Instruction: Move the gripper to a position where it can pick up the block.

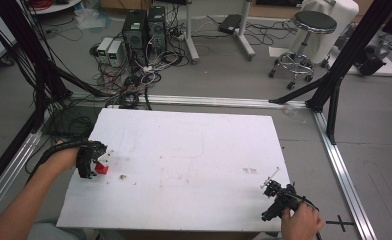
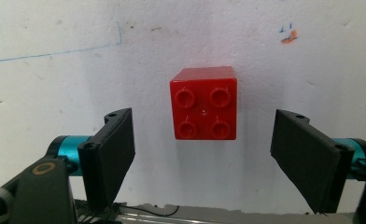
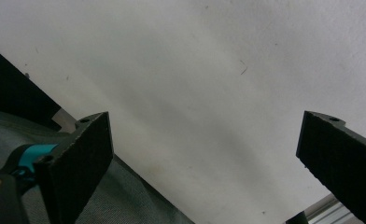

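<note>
A red brick (image 2: 203,103) with four studs on its top face lies on the white counter (image 1: 194,150), near the counter's left edge, and the left claw (image 2: 203,154) hangs over it with its jaws spread wide. In the left gripper view the brick sits between the two black pads (image 2: 118,149), a little beyond their tips, with clear gaps on both sides, so neither pad touches it. In the high view the left claw (image 1: 101,159) is just beside the brick (image 1: 101,169), which shows at its tip, and nothing lies between the pads and the brick. Beyond the brick on the counter there is a thin blue pen line (image 2: 55,53) and a small orange and blue smudge (image 2: 289,35); to the brick's right in the high view there are faint brownish stains (image 1: 250,171). The right claw (image 1: 270,186) is well apart from the brick, at the counter's near right corner, held by the person's right hand (image 1: 300,224); in the right gripper view its jaws are spread wide over bare counter at the edge. Past the counter's far edge, on the floor, stand computer towers (image 1: 145,29) amid tangled cables (image 1: 129,85) and a round stool (image 1: 304,40).
</note>
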### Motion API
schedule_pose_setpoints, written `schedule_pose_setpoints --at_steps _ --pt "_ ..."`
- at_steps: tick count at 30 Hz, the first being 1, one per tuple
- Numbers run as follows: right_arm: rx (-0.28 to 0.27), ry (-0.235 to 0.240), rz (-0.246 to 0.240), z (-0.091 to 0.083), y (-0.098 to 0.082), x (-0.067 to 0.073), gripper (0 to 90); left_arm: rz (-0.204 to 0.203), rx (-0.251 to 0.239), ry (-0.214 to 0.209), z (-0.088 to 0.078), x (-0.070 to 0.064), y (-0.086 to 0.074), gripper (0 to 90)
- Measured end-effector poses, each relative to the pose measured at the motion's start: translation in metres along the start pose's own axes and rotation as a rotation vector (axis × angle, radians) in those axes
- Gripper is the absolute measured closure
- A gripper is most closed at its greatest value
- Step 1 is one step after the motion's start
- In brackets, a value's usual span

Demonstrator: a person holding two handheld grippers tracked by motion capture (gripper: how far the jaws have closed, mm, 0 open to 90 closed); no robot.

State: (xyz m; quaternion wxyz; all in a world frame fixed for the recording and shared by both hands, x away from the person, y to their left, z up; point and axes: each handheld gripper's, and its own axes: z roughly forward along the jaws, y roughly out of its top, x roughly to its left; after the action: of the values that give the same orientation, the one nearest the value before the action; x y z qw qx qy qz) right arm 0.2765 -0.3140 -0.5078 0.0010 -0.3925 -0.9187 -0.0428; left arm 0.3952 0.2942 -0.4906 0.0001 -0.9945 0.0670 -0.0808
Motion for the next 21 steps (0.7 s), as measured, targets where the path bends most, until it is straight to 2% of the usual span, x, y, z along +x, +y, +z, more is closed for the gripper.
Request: schedule_pose_setpoints --at_steps 10,21 --pt "0.000 -0.001 -0.001 0.001 0.000 0.000 3.2 0.015 0.007 -0.041 0.013 0.002 0.005 22.4" --pt "0.005 -0.003 0.000 0.001 0.001 0.000 3.2 0.015 0.009 -0.060 0.015 0.002 0.004 22.5"
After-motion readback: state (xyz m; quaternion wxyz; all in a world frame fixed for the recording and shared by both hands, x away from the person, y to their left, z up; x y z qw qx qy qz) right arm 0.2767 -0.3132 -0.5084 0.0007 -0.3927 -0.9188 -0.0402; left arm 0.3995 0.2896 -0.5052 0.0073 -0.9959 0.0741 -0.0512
